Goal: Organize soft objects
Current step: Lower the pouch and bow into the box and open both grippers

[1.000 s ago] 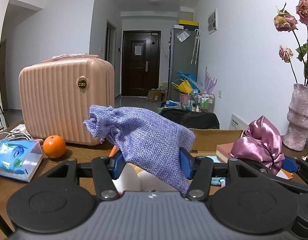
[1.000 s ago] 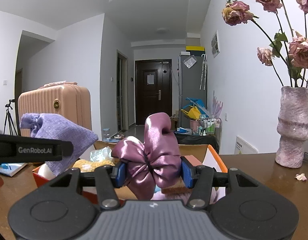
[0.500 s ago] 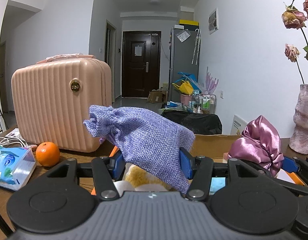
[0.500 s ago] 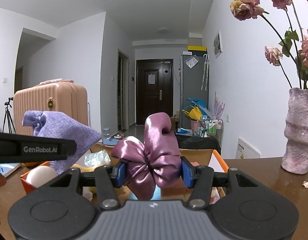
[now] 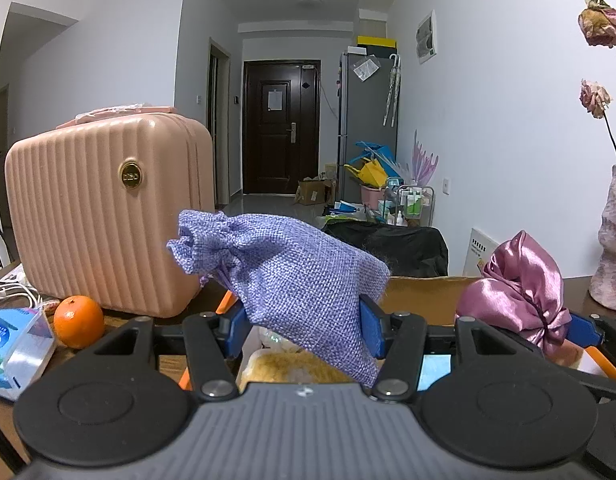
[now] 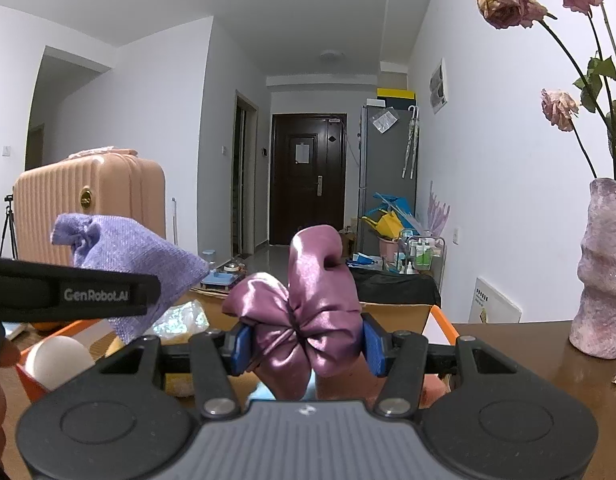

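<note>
Grippers side by side, both nearly level above an orange box [image 6: 444, 322]. The left gripper [image 5: 303, 330] clamps a purple pouch [image 5: 291, 280], its tied neck pointing far-left. The right gripper [image 6: 303, 346] pinches a pink scrunchie [image 6: 308, 312]. Far left stand a suitcase [image 5: 99, 216] and an orange [image 5: 79, 322]; a vase [image 6: 604, 272] stands right.

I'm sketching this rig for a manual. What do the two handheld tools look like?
Both match: a ribbed dark grey body with two round black discs, black linkage arms with silver pivot screws, and blue pads on the fingers. The left tool shows white "GenRobot.AI" lettering on its side in the right wrist view. The right tool looks the same. No cables or sleeves show.
</note>
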Action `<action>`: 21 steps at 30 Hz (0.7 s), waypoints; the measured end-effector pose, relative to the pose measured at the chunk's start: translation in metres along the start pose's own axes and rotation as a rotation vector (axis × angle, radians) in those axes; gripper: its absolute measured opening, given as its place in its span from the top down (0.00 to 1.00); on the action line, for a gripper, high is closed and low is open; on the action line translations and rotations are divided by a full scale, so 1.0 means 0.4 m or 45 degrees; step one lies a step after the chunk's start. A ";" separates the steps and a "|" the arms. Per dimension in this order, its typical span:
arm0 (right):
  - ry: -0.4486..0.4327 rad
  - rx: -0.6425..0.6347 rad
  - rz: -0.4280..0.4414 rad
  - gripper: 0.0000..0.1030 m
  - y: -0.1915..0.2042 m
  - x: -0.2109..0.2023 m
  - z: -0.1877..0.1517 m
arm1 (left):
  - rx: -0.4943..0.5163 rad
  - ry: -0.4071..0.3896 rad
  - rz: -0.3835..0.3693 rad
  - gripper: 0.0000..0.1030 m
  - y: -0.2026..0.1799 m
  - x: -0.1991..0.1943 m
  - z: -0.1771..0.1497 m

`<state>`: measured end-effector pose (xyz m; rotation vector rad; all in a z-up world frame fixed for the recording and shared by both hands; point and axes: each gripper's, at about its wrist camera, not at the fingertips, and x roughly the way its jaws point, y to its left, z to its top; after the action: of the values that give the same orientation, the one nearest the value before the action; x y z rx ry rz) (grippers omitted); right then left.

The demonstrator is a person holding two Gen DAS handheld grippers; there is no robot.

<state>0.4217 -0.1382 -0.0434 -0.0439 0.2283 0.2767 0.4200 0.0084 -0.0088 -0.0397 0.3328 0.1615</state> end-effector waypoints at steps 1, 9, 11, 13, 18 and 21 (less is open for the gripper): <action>0.004 -0.002 -0.003 0.48 0.001 0.005 0.000 | 0.002 0.001 0.000 0.45 -0.001 0.006 0.002; 0.020 -0.003 -0.014 0.42 0.004 0.020 0.002 | 0.010 0.016 0.003 0.44 -0.002 0.031 0.000; 0.023 -0.002 -0.013 0.39 0.005 0.018 0.001 | 0.005 0.019 0.006 0.39 0.003 0.032 0.001; 0.026 -0.005 -0.018 0.35 0.000 0.022 0.004 | -0.006 0.019 0.008 0.28 0.007 0.032 0.004; 0.027 0.015 -0.032 0.21 -0.008 0.021 0.004 | -0.018 0.009 0.040 0.11 0.015 0.035 0.006; 0.019 0.017 -0.044 0.12 -0.010 0.019 0.004 | -0.018 -0.002 0.078 0.00 0.017 0.034 0.006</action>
<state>0.4302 -0.1397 -0.0434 -0.0363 0.2442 0.2405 0.4325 0.0175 -0.0111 -0.0437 0.3315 0.2245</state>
